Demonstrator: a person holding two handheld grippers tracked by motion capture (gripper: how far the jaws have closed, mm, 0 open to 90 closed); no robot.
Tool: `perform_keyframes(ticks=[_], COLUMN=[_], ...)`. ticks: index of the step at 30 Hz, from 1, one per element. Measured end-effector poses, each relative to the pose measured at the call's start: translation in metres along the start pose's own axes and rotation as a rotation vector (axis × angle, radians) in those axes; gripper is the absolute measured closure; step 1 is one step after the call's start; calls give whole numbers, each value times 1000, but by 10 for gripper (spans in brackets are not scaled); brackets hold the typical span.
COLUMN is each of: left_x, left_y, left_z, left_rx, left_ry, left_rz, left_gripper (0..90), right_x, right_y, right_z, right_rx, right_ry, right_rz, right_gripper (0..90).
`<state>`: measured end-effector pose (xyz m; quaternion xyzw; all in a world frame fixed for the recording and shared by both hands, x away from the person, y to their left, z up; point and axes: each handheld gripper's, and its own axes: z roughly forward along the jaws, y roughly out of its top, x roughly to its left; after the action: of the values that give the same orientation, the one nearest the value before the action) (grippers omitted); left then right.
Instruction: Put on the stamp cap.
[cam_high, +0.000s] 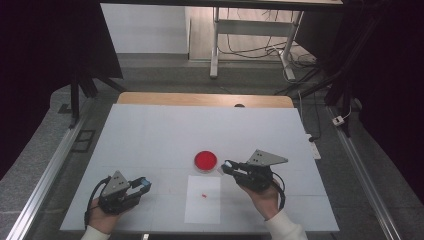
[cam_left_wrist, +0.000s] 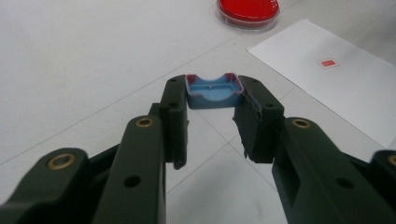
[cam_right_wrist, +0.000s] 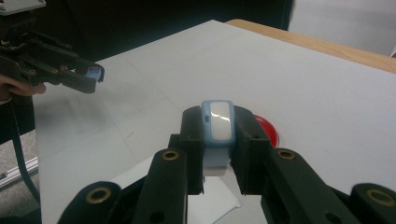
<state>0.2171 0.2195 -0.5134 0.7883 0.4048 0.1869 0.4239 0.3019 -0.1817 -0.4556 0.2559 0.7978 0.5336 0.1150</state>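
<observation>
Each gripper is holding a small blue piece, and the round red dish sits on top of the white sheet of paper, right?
Not quite. The high view shows the red dish on the bare table, just beyond the white sheet. The left gripper and right gripper do each hold a blue piece.

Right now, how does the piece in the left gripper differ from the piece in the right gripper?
The blue cap in the left gripper is a shallow, hollow shell with its open side towards the camera; the blue-and-white body in the right gripper is solid, with a white rounded panel on its face. The cap has reddish edges; the body shows none. Both are light blue and clamped between shut jaws, off the table.
</observation>
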Motion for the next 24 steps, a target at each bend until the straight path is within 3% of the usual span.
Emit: perform_keyframes(ticks=[24], left_x=[-13], left_y=[12], left_z=[18], left_rx=[11], left_ry=[-33], left_rz=[47], left_gripper=[648], right_x=[2], right_y=[0], right_z=[1], right_rx=[-1], right_ry=[6], right_rz=[0], right_gripper=[751])
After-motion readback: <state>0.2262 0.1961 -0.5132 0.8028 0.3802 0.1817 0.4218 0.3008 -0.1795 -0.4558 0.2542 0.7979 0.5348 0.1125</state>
